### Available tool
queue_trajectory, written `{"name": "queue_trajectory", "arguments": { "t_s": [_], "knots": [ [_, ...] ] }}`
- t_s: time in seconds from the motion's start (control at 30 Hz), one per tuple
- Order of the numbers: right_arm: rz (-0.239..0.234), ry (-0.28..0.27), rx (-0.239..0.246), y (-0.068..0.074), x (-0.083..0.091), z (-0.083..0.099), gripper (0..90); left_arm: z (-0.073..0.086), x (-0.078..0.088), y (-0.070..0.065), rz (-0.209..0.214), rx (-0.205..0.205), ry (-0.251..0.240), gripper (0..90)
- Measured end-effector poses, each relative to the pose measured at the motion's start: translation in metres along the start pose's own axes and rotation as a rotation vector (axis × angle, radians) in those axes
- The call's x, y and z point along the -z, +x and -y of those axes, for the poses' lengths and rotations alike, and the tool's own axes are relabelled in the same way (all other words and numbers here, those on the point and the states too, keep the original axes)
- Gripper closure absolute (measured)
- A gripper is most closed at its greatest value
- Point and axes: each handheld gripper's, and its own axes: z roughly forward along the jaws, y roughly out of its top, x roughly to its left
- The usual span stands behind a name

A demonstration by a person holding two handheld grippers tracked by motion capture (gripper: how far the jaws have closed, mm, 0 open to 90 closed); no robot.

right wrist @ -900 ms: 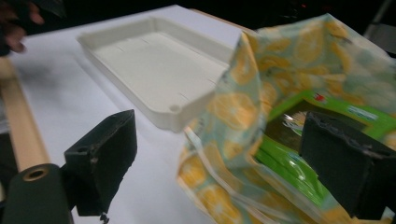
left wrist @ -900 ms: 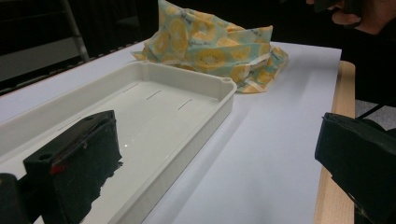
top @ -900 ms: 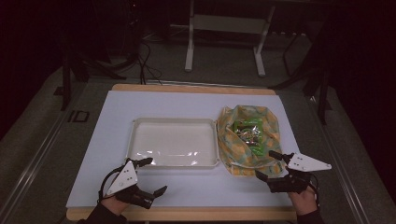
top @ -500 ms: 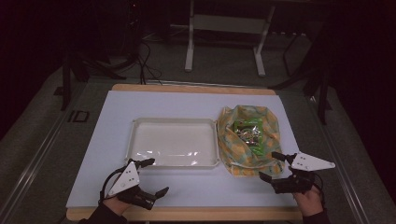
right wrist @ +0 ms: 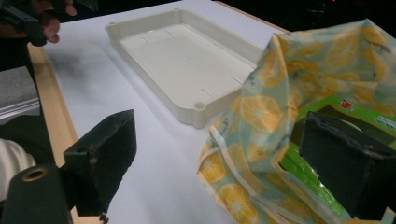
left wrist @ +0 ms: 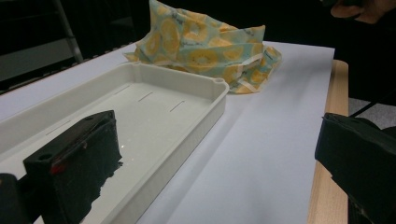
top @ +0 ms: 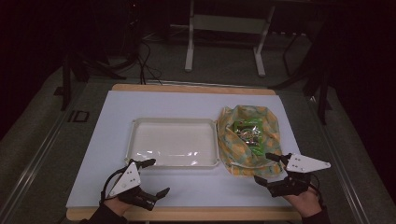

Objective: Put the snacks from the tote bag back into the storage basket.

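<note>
Both the left gripper (top: 152, 178) and right gripper (top: 266, 168) gape wide, empty, near the tray (top: 140, 130) and lemon-print bag (top: 266, 122) on the tabletop (top: 112, 116).

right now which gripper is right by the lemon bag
The right gripper: its open jaws sit at the lemon-print bag's near edge. The left gripper is open by the empty white tray.
</note>
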Motion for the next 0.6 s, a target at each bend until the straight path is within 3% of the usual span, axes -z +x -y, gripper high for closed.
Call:
{"name": "queue_trajectory", "arguments": {
  "t_s": [0.23, 0.6],
  "knots": [
    [-0.018, -0.029, 0.015, 0.002, 0.001, -0.011, 11.0, 0.000, 0.000, 0.000, -0.003, 0.002, -0.001, 0.5],
    [0.007, -0.052, 0.064, -0.001, 0.004, -0.030, 11.0, 0.000, -0.002, 0.000, 0.001, 0.000, 0.007, 0.5]
  ]
}}
